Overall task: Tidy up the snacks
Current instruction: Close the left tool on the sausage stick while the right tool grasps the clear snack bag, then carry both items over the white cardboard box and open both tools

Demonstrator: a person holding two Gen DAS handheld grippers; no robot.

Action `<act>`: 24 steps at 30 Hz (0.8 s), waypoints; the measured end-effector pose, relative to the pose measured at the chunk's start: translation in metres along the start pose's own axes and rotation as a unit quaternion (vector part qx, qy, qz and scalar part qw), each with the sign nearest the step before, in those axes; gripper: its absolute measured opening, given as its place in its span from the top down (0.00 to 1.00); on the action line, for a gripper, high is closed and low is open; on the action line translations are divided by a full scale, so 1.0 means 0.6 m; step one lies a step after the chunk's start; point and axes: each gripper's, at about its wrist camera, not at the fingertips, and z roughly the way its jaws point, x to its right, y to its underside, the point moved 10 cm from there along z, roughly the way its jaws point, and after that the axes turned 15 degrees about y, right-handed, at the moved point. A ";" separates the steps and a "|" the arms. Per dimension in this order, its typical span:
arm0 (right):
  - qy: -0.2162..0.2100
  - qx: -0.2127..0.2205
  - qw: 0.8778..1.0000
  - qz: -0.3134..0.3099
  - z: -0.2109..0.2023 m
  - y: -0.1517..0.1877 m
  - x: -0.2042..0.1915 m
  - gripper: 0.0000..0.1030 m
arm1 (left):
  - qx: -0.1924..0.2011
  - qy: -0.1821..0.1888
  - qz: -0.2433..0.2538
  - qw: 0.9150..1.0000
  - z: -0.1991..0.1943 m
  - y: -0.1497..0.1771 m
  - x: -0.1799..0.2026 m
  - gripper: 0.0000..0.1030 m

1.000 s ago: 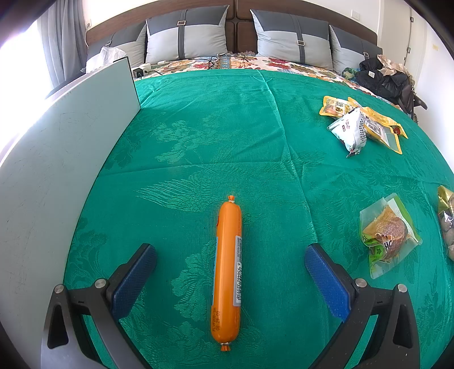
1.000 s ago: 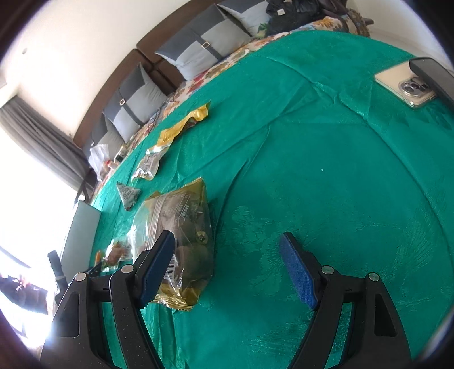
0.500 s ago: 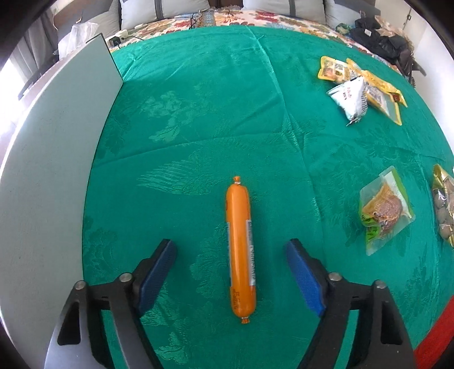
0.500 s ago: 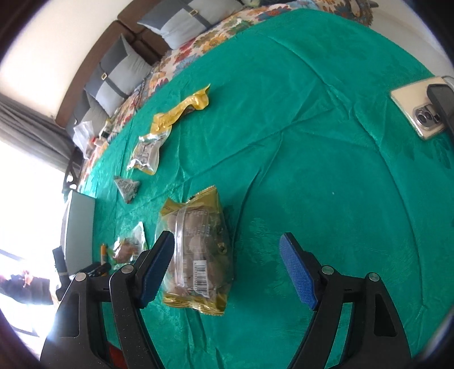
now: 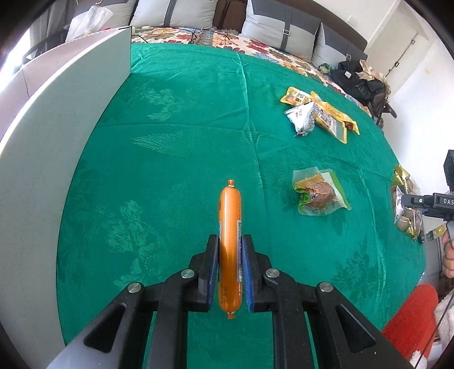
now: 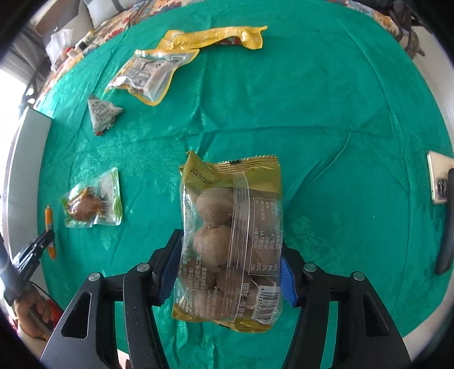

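A home bedroom — bed point(image 5: 198, 108) in green cover, headboard point(image 5: 229, 12), grey pillows point(image 5: 173, 12).

The left claw point(image 5: 229, 272) points steeply downward, its blue pads clamped tight on both sides of an orange sausage stick point(image 5: 229, 241). The right claw point(image 6: 229, 272) tilts down more steeply; its jaws are closing, pads against the sides of a gold snack bag point(image 6: 231, 241). A hand point(image 6: 31, 312) grips the left handle.
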 end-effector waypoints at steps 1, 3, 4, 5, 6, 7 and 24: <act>-0.037 0.020 0.999 0.011 -0.026 0.004 -0.005 0.40 | 0.009 0.013 -0.006 1.000 -0.010 0.009 0.008 0.85; -0.045 0.021 0.998 0.025 -0.034 0.026 -0.005 0.40 | 0.020 0.047 -0.032 0.998 -0.015 0.026 0.027 0.85; -0.031 0.006 0.999 0.018 -0.021 0.040 -0.007 0.40 | 0.025 0.067 -0.047 0.996 -0.018 0.034 0.038 0.85; -0.020 -0.008 1.000 0.013 -0.011 0.052 -0.014 0.40 | 0.032 0.087 -0.060 0.994 -0.028 0.036 0.048 0.85; -0.023 -0.014 1.000 0.012 -0.012 0.056 -0.028 0.40 | 0.041 0.104 -0.067 0.991 -0.042 0.033 0.057 0.85; -0.040 -0.011 0.999 0.007 -0.022 0.057 -0.054 0.40 | 0.053 0.117 -0.071 0.989 -0.063 0.028 0.064 0.85; -0.282 0.040 0.922 -0.263 -0.248 0.125 -0.848 0.21 | 0.155 -0.205 -0.204 0.945 -0.507 0.070 -0.366 0.25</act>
